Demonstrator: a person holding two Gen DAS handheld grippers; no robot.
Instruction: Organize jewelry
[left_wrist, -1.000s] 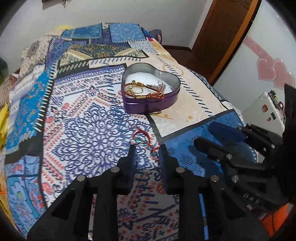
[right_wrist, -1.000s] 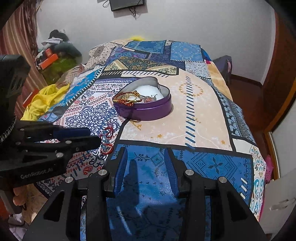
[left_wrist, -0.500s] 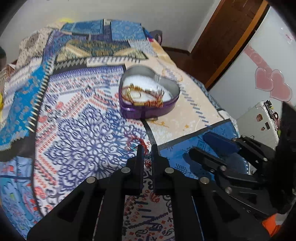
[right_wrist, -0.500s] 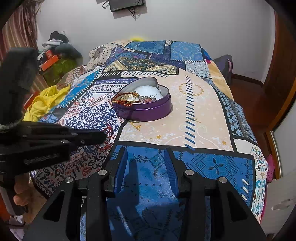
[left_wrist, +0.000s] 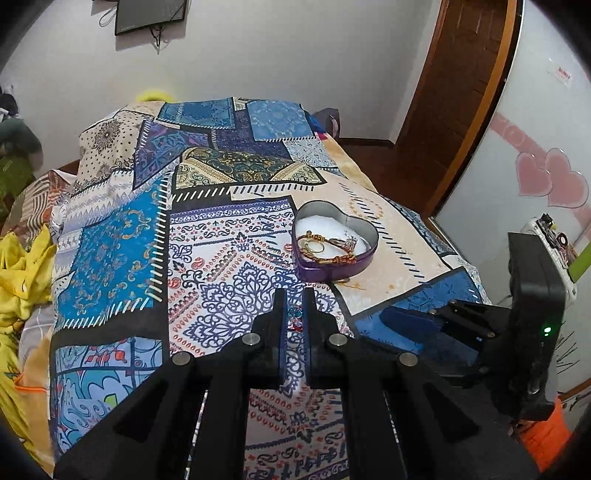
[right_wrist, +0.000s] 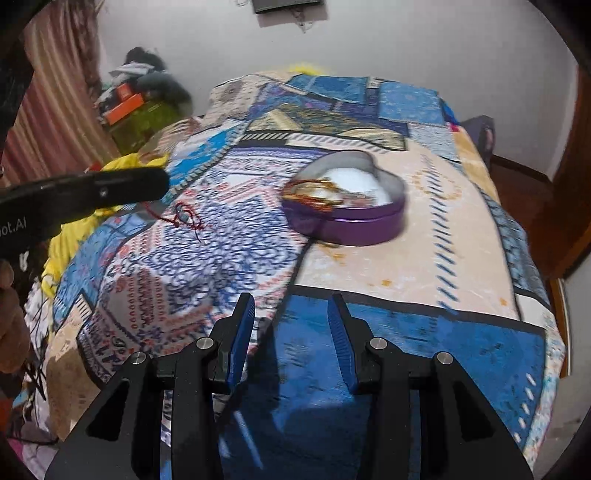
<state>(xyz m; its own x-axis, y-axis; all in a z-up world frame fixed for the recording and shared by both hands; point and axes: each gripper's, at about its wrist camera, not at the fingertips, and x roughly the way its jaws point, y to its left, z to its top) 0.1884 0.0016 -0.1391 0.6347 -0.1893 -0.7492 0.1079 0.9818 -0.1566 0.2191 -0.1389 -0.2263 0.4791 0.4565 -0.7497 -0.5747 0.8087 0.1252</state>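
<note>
Two tools: the left tool (left_wrist: 293, 306) pinches a half-hidden red bracelet (right_wrist: 183, 217); the right tool (right_wrist: 291, 314) gapes, blurred.

Right wrist view: motion blur softens the patchwork bedspread (right_wrist: 369, 266) and the purple heart-shaped tin (right_wrist: 347, 221); the gold jewellery inside it (right_wrist: 314, 194) cannot be told apart piece by piece. Left wrist view: the black left gripper (left_wrist: 293, 295) hides most of the red cord bracelet (left_wrist: 294, 315). The wall-mounted dark screen (left_wrist: 149, 14) is cut off by the top edge.
</note>
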